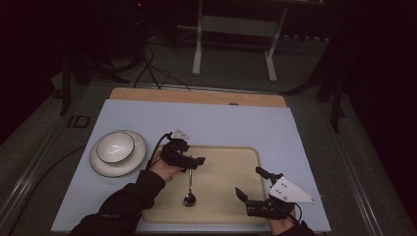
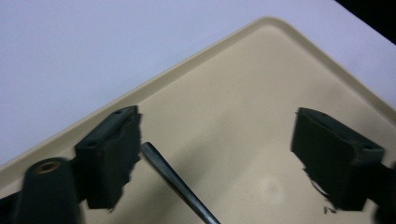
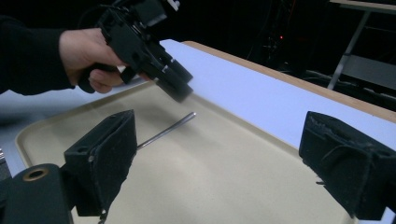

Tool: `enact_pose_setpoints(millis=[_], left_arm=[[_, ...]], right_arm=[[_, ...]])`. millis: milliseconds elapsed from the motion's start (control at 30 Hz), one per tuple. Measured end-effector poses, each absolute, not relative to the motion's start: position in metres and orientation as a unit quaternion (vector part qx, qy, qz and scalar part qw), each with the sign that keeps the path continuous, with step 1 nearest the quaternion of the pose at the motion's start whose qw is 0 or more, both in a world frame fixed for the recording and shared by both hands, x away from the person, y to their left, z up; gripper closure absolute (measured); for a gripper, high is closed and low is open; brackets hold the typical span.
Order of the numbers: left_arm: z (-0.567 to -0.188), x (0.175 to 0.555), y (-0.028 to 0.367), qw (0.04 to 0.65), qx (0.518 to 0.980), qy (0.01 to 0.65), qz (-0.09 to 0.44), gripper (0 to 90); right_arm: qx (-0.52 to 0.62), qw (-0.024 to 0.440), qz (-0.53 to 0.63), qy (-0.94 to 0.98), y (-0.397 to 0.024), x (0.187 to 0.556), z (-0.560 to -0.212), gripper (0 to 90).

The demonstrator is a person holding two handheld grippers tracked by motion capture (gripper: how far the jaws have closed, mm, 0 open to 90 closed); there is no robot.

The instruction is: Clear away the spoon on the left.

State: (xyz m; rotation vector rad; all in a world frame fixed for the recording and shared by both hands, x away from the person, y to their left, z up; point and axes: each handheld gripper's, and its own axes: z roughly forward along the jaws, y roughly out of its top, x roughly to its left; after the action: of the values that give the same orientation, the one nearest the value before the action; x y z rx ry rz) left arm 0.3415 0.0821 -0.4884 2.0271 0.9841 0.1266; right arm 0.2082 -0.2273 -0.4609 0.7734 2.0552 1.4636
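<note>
**Closing on the spoon handle without knocking it aside**

Nearest in the high view, the right hand-held gripper [image 1: 248,183] sits at the near right of the beige plastic tray [image 1: 246,157], jaws spread wide and empty. The left hand-held gripper [image 1: 193,162] hangs over the handle end of the slim metal spoon [image 1: 189,189], which lies flat on the tray with its bowl toward the person. A white bowl on a white plate [image 1: 117,150] stands well apart on the pale blue counter [image 1: 275,128], left of the tray.

From the left gripper view, the jaws stand far apart and grip nothing. The spoon handle tip [image 2: 161,163] lies just beside the left-hand pad [image 2: 114,158], well off the midline between the pads. I would shift the gripper sideways until the handle sits centred before closing, otherwise one pad will likely push the spoon along the smooth tray.

From the right gripper view, the left gripper's nose appears to hover above the handle tip [image 3: 189,115] rather than touch it. Lowering until the pads straddle the handle close to the tray floor, then closing slowly, should give a firm pinch on such a thin, slippery shaft. The right gripper's own jaws are wide open with nothing between them.
</note>
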Motion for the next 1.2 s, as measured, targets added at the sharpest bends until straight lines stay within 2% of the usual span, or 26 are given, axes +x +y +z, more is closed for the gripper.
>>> enact_pose_setpoints(millis=[67,533,1200], left_arm=[[-0.485,0.338,0.083,0.434,0.813,0.383,0.055,1.3],[-0.460,0.309,0.095,0.466,0.828,0.302,0.072,1.1],[-0.423,0.265,0.128,0.486,0.826,0.275,0.080,1.2]], right_arm=[[0.283,0.250,0.537,0.754,-0.227,0.209,-0.461,11.6],[0.288,0.248,0.534,0.756,-0.227,0.209,-0.462,11.6],[0.286,0.249,0.534,0.755,-0.226,0.209,-0.462,11.6]])
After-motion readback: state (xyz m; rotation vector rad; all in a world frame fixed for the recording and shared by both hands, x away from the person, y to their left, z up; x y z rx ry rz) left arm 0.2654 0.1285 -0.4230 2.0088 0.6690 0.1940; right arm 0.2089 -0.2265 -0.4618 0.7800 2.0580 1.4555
